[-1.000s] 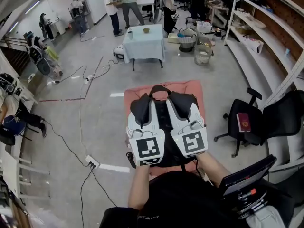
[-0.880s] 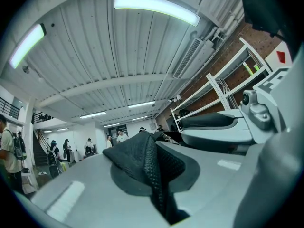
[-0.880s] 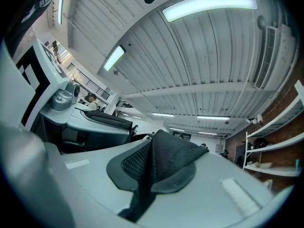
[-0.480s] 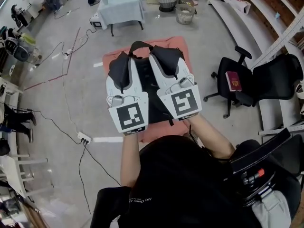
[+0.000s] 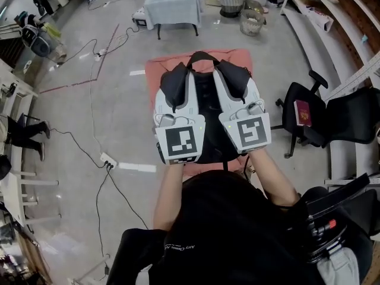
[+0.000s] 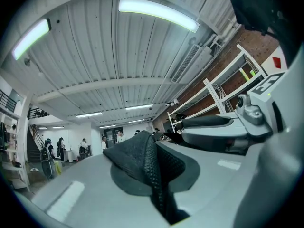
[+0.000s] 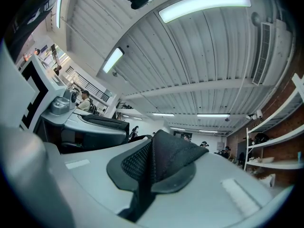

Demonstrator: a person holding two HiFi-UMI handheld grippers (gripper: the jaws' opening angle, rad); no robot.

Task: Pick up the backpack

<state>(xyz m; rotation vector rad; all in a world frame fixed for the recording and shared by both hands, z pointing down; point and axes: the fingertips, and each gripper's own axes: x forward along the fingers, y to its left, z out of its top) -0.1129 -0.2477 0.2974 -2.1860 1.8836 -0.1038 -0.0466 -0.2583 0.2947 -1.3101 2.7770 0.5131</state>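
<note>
The left tool and right tool were each pinched shut on a black mesh strap (one fold apiece). The black backpack showed between them, over a pink mat on the floor.

From above the person, the head camera looks steeply down on the left gripper, the right gripper and the backpack between them. Each gripper camera sits close behind its own jaws, tilted slightly up across the hall. Both take in the ceiling lights, the shelves and the other gripper alongside.
</note>
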